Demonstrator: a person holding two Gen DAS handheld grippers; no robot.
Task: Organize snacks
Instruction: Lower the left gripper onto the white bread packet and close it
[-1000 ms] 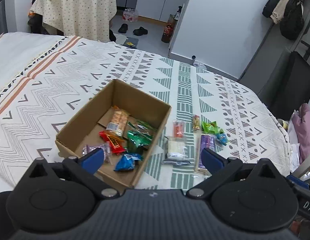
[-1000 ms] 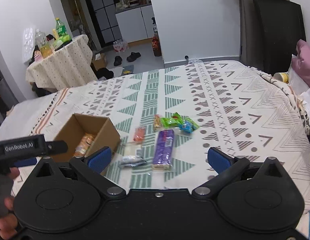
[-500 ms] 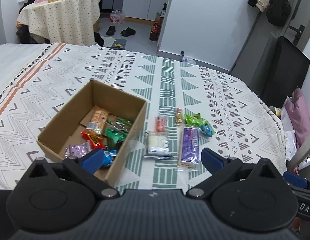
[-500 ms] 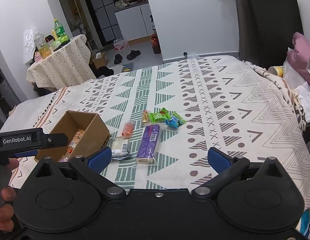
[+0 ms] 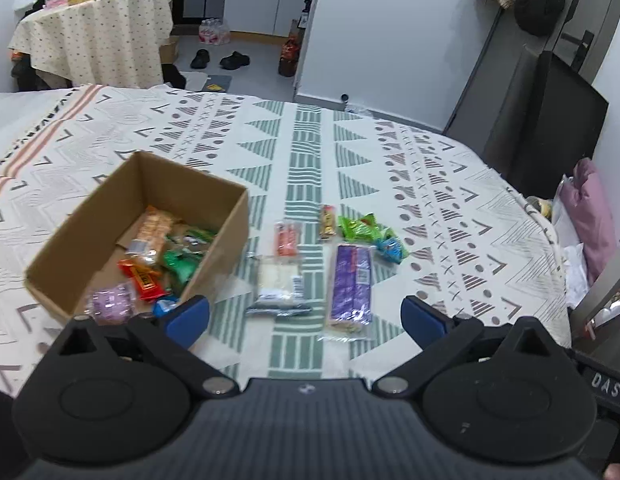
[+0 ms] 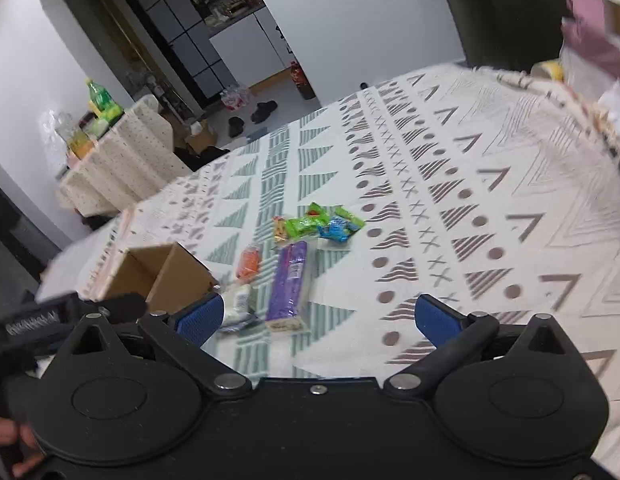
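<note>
Both tools hang above the patterned bedspread (image 5: 350, 148) with jaws spread wide and nothing in them: the left gripper (image 5: 305, 314) and the right gripper (image 6: 317, 314). The loose snacks lie just beside the open cardboard box (image 5: 225, 240), which already holds several packets. A sensible next pick is the long purple packet (image 5: 352, 280): flat, glossy and crinkly, so it is best pinched across its narrow width, low against the soft cloth. The clear white packet (image 5: 278, 280) looks slippery.

Cardboard box (image 5: 213, 240) wall blocks the left side of the loose snack cluster (image 5: 350, 272). Bedspread (image 5: 450, 200) lies bare right of and beyond it. Above the snacks nothing obstructs.
</note>
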